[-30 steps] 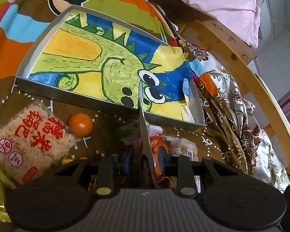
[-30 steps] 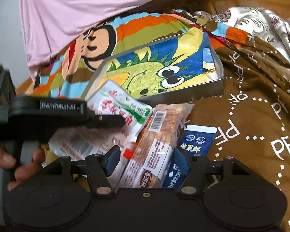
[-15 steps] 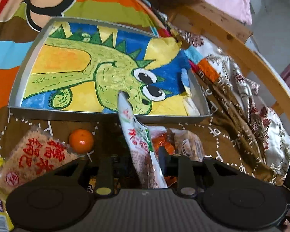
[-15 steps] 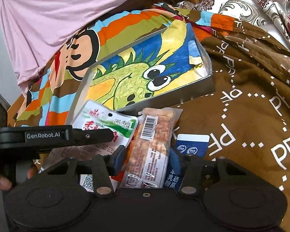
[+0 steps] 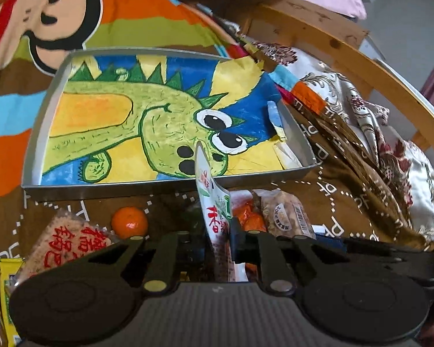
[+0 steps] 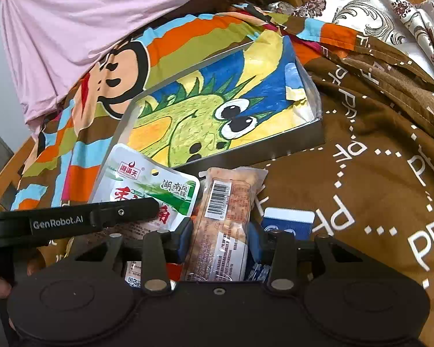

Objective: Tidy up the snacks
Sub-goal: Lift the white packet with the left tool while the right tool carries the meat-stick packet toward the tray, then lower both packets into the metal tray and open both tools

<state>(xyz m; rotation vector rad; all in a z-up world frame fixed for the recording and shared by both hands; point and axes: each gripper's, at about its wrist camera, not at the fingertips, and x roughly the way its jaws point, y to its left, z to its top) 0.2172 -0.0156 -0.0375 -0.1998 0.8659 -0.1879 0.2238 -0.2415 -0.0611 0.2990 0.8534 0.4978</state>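
While the white-and-green snack pouch (image 5: 214,211) sits pinched edge-on in the left gripper (image 5: 218,244), its tip pokes up over the near rim of the metal tray (image 5: 165,186) with the dinosaur drawing. Right gripper (image 6: 220,241) is clamped round a long barcoded snack pack (image 6: 224,222) just short of that tray. A small orange (image 5: 129,221) and rice cracker pack (image 5: 69,244) lie on the brown blanket (image 6: 376,190).

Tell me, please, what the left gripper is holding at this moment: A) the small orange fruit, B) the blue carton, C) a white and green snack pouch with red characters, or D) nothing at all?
C: the left gripper is shut on the white and green snack pouch, held edge-on above the cloth, while the orange fruit lies apart.
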